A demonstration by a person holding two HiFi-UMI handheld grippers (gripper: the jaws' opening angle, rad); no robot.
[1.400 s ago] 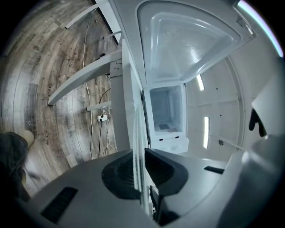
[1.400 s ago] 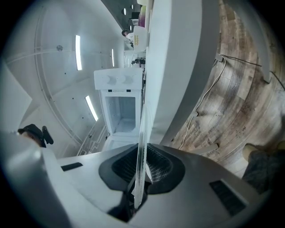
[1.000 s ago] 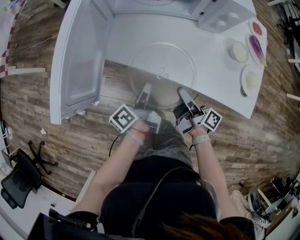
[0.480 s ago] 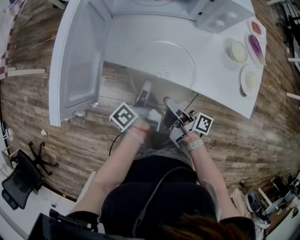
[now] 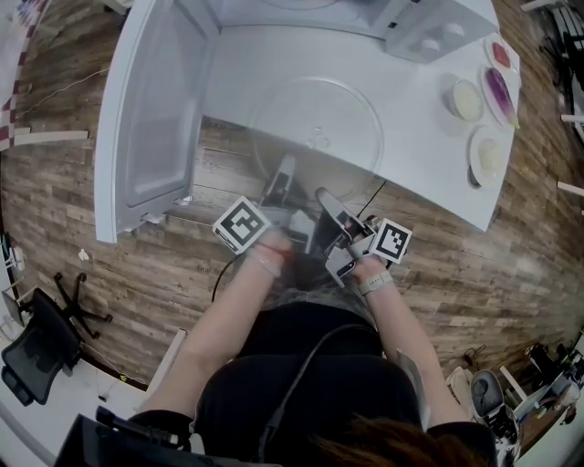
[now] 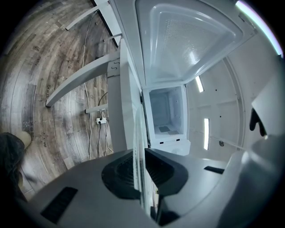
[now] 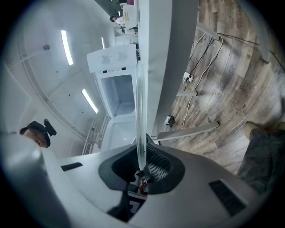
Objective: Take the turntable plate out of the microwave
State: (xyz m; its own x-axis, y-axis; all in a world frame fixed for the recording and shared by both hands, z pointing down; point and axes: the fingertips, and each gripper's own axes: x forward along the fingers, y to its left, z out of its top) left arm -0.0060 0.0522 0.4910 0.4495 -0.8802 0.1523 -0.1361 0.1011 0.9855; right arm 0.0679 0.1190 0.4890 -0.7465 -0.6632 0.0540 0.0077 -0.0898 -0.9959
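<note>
The clear glass turntable plate [image 5: 317, 123] hangs level over the front edge of the white table [image 5: 429, 164], outside the open microwave [image 5: 301, 14]. My left gripper [image 5: 285, 173] is shut on the plate's near rim; in the left gripper view the glass edge [image 6: 141, 133] runs deep between the jaws. Just to its right, my right gripper [image 5: 324, 196] also holds the near rim. In the right gripper view only the tip of the plate's edge [image 7: 141, 111] sits in the mouth of the jaws, which close against it. Both gripper views face the empty microwave cavity [image 6: 167, 116].
The microwave door [image 5: 151, 119] stands swung open to the left of the plate. Three small dishes of food [image 5: 465, 100] sit at the table's right end. The person's body is close behind the grippers. An office chair [image 5: 41, 337] stands on the wooden floor, lower left.
My right gripper has shifted left along the plate's near rim, ending close beside the left gripper. The plate and the left gripper have hardly moved.
</note>
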